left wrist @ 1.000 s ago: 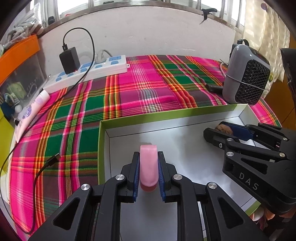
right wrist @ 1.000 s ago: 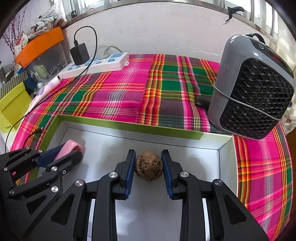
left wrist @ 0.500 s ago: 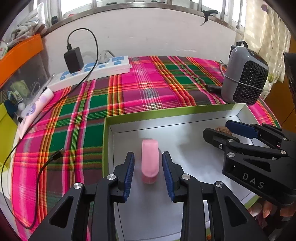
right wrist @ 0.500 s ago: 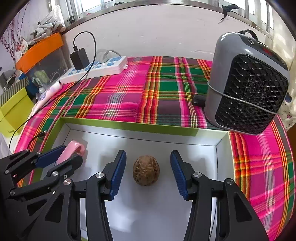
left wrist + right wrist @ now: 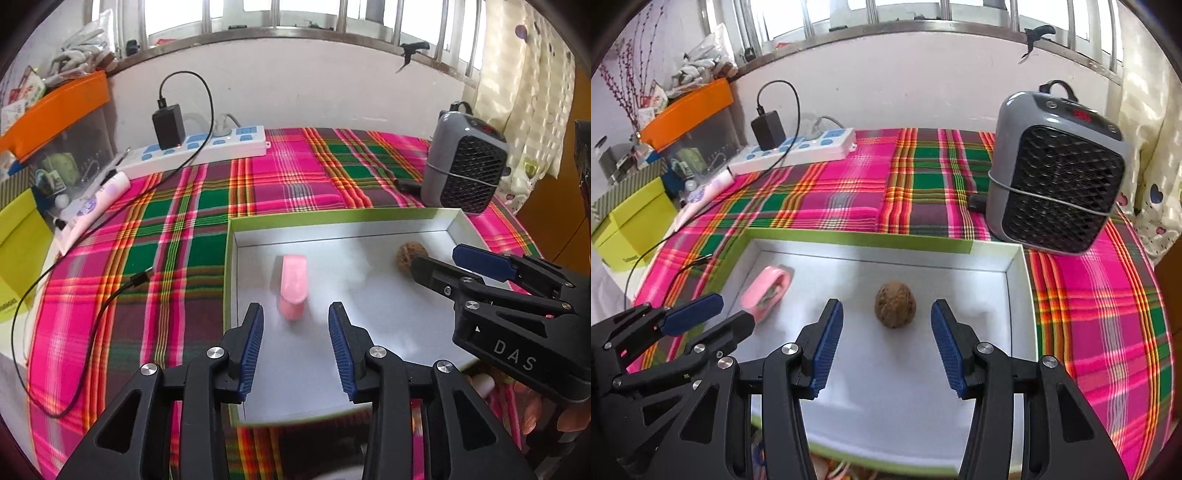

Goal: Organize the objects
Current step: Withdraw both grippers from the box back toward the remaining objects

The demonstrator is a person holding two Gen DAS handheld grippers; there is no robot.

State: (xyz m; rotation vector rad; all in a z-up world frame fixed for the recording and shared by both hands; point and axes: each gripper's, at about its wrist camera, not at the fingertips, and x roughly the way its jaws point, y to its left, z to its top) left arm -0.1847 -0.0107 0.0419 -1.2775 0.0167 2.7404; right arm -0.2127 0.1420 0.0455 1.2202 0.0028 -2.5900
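A pink tape roll [image 5: 292, 286] stands on edge inside the white box with green rim [image 5: 332, 216]. My left gripper [image 5: 295, 314] hovers just behind it, its jaws opening, nothing between the pads. A brown walnut [image 5: 895, 304] rests on the box floor [image 5: 1012, 258]. My right gripper [image 5: 886, 312] stands open just short of the walnut, pads clear of it. The pink roll [image 5: 767, 293] lies to the left in the right wrist view, beyond the left gripper's fingers [image 5: 692, 317]. The walnut [image 5: 412, 255] peeks out past the right gripper's fingers [image 5: 480, 258].
A grey heater [image 5: 1056, 184] stands on the plaid cloth right of the box. A white power strip [image 5: 199, 151] with a black charger [image 5: 168, 125] and its cable [image 5: 110, 299] lies at the back left. A yellow-green box [image 5: 631, 225] and orange bin [image 5: 687, 107] sit far left.
Both grippers let go: the left released the pink roll, the right the walnut. Both drew back and up from the box, leaving the objects on its floor.
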